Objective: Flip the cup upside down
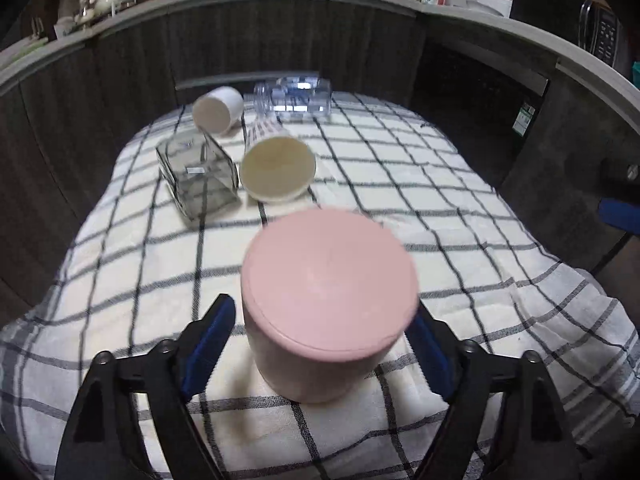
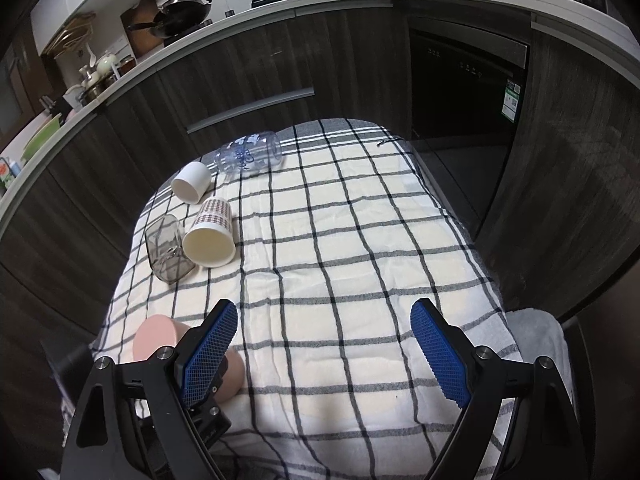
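A pink cup stands upside down on the checked cloth, its flat base facing up. My left gripper is open around it, with a blue pad on each side and a gap to the left pad. In the right wrist view the pink cup shows at lower left, partly hidden behind my left finger. My right gripper is open and empty above the cloth's near part.
Further back lie a cream paper cup on its side, a smoky square glass, a white cup and a clear bottle, all tipped over. Dark kitchen cabinets ring the table.
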Motion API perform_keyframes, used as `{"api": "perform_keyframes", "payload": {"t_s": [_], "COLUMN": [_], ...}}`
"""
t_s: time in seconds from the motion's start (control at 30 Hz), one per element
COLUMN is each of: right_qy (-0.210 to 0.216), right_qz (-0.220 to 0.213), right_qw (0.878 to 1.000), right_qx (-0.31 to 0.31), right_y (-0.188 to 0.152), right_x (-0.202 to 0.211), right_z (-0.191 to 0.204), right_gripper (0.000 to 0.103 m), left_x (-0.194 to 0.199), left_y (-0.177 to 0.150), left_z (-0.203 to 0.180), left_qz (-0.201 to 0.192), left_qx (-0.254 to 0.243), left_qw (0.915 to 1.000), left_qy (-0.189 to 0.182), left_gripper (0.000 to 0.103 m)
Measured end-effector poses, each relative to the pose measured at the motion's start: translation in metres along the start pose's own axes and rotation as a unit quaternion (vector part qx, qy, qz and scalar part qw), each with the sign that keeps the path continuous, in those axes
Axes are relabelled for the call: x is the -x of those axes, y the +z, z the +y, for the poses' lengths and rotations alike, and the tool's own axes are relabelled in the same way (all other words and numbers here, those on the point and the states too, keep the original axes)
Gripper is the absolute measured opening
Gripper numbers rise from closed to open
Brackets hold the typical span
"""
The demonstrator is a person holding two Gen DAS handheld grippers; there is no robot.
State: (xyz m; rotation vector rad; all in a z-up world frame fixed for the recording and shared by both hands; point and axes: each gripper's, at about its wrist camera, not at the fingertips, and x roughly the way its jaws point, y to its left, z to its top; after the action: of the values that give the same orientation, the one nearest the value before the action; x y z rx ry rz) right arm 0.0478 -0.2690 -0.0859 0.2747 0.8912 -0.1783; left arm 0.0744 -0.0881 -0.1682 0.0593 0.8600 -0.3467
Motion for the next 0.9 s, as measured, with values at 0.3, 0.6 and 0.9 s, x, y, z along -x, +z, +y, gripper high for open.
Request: {"api": "perform_keyframes", "payload": {"t_s": [0.3,0.6,0.9], "right_qy": [0.011,0.034,0.027], "right_qz": [-0.029,-0.048,-0.071], "right_qw": [0.999,0.997,0.995], "right_qx": [0.019,0.042,0.067], "right_y": [0.000,-0.002,-0.008], "right_x": [0.033,0.064,0.095], "right_z": [0.015,0.042,0.064], "right_gripper": [0.088,0.088,0.088], "left_x": [0.048,0.094,0.144], "left_y": [0.017,0.026,0.021], "left_z": [0.004,0.024,0.045], "left_qz": [-0.005,0.005,-0.005], "left_qx": [0.008,0.045,0.092], "left_qw": [0.9999,0.9990,0.9948], "left_qy": [-0.013,-0.001,0.043], "left_gripper": [0.086,0.086,0.086]}}
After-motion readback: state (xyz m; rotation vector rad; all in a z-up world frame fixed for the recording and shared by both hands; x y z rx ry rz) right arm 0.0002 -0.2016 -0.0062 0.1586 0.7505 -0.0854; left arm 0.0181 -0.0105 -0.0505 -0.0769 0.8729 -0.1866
